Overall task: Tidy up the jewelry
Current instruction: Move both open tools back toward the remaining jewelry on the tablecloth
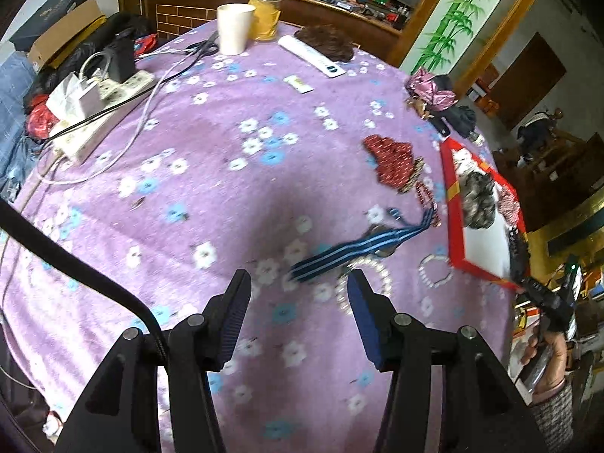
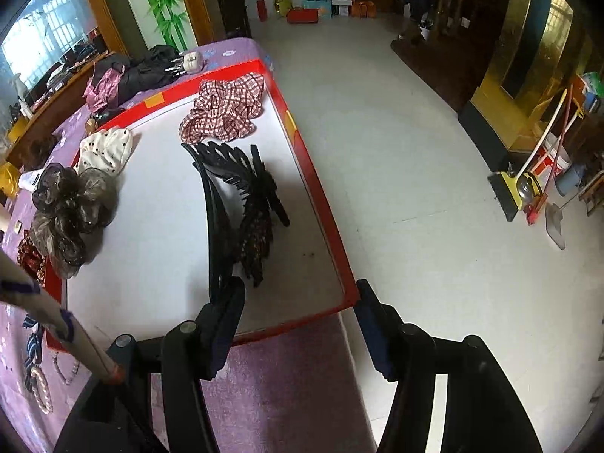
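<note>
A red-rimmed tray with a white floor point(image 2: 313, 177) sits at the table's right edge; it also shows in the left wrist view point(image 1: 453, 204). In it lie a black hair claw and headbands point(image 2: 234, 177), a plaid scrunchie point(image 2: 226, 107), a grey-black scrunchie point(image 2: 71, 204) and a white dotted one point(image 2: 107, 149). On the purple cloth lie a blue striped band point(image 1: 351, 249), two pearl bracelets point(image 1: 364, 290) point(image 1: 436, 270) and a red patterned scrunchie point(image 1: 392, 162). My left gripper point(image 1: 298, 283) is open above the cloth, near the striped band. My right gripper point(image 2: 298, 294) is open at the tray's near corner.
At the table's far side stand a white cup point(image 1: 234, 28), a yellow jar point(image 1: 266, 17), a remote point(image 1: 311, 54), scissors point(image 1: 204, 47) and power strips with cables point(image 1: 105, 105). Dark clothes point(image 2: 143, 68) lie beyond the tray. The table edge drops to a white floor point(image 2: 396, 151).
</note>
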Demonstrator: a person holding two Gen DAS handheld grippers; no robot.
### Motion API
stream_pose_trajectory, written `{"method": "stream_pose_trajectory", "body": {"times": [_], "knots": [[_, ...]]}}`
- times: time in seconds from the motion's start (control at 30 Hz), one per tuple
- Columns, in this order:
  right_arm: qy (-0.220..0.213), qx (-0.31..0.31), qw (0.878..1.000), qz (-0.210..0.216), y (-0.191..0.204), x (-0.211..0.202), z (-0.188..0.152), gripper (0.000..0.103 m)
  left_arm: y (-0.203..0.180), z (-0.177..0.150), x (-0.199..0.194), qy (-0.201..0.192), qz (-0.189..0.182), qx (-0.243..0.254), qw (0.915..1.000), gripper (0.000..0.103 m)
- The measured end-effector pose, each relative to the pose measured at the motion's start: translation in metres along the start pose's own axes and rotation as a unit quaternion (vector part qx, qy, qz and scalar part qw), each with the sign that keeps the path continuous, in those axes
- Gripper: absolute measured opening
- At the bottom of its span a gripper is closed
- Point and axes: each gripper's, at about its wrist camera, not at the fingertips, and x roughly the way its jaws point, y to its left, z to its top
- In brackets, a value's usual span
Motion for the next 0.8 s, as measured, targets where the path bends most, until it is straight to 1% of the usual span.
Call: {"method": "stream_pose_trajectory", "body": {"times": [0.13, 0.2, 0.27, 0.3, 0.43, 0.53, 0.63, 0.73, 0.8], "knots": [[0.005, 0.002, 1.000, -0.004, 0.004, -0.004, -0.008, 0.063, 0.008, 0.002, -0.003, 0.000, -0.006, -0.003, 1.0000, 0.052], [0.006, 0.006, 1.000, 0.005, 0.003, -0.007, -0.009, 0.064, 0.007, 0.008, -0.003, -0.001, -0.014, 0.005, 0.9999, 0.052], [-0.012, 0.014, 1.000, 0.001, 0.002, -0.020, -0.011, 0.064, 0.004, 0.014, -0.003, -0.004, -0.024, 0.013, 0.9996, 0.052], [-0.028, 0.018, 0.999, -0.006, 0.002, -0.031, -0.013, 0.064, 0.003, 0.017, -0.002, -0.004, -0.031, 0.019, 0.9993, 0.052], [-0.061, 0.031, 0.998, -0.013, 0.006, -0.071, -0.026, 0.064, 0.006, 0.024, 0.007, 0.007, -0.052, 0.033, 0.9981, 0.052], [-0.071, 0.034, 0.997, -0.009, 0.018, -0.092, -0.044, 0.065, 0.013, 0.030, 0.017, 0.019, -0.054, 0.045, 0.9973, 0.052], [-0.060, 0.031, 0.998, 0.008, 0.042, -0.102, -0.070, 0.065, 0.024, 0.037, 0.024, 0.029, -0.062, 0.052, 0.9963, 0.052], [-0.040, 0.020, 0.999, 0.023, 0.069, -0.100, -0.091, 0.065, 0.034, 0.042, 0.028, 0.032, -0.064, 0.061, 0.9956, 0.052], [-0.024, 0.006, 0.999, 0.041, 0.093, -0.096, -0.106, 0.065, 0.040, 0.045, 0.031, 0.034, -0.063, 0.067, 0.9952, 0.052]]}}
